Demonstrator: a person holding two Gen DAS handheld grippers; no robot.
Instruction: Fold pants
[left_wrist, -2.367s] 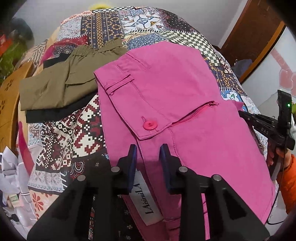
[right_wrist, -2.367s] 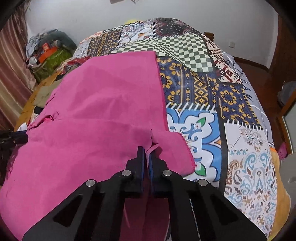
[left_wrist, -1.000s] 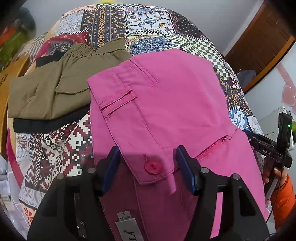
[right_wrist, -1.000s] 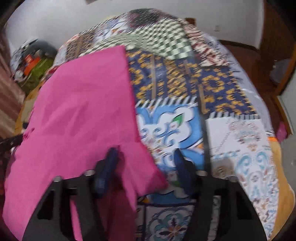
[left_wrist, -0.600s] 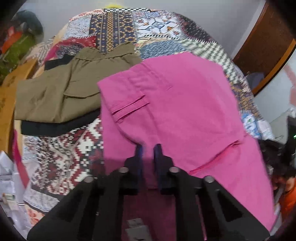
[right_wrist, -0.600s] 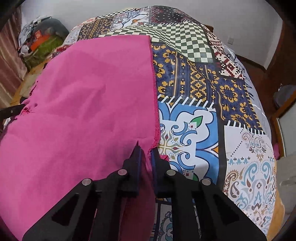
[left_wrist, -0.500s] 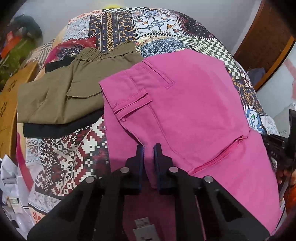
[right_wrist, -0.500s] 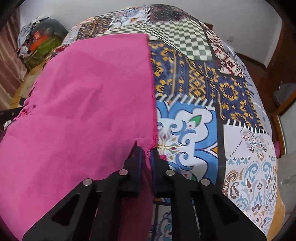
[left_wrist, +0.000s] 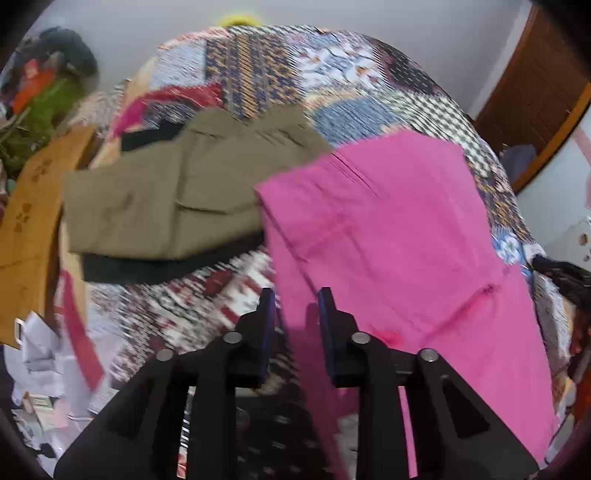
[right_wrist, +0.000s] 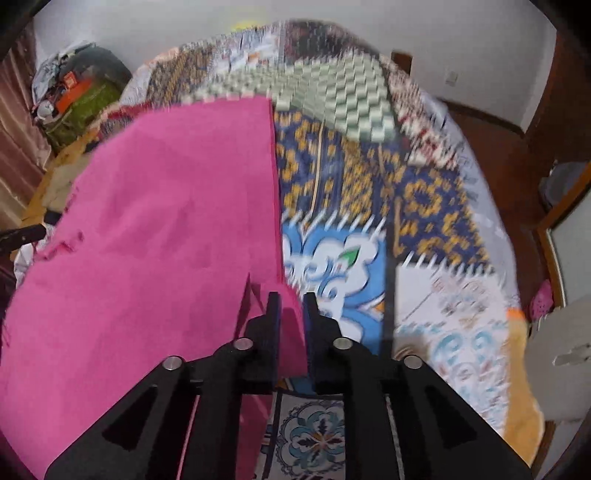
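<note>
The pink pants (left_wrist: 388, 229) lie folded on the patchwork quilt (left_wrist: 258, 62). My left gripper (left_wrist: 295, 306) hovers at their near left edge. Its jaws are opening, the pads stand apart, and the pants' edge lies between them without being pressed. The pocket button (left_wrist: 388, 336) shows to its right. In the right wrist view the pink pants (right_wrist: 177, 206) cover the left half. My right gripper (right_wrist: 291, 314) is shut on their hem corner, which tents up between the pads while the jaws ease open. Both views are motion-blurred.
Folded olive pants (left_wrist: 166, 192) on a black garment (left_wrist: 147, 269) lie left of the pink pair. Loose clothes (left_wrist: 44, 354) hang off the bed's left side and bags (right_wrist: 81, 92) sit by the far wall. A wooden door (left_wrist: 535, 92) is at the right.
A second ago both grippers stood wide open, then both closed on the pink fabric. Now the left jaws have parted and slid left off the button flap. The right gripper has risen with the hem.
</note>
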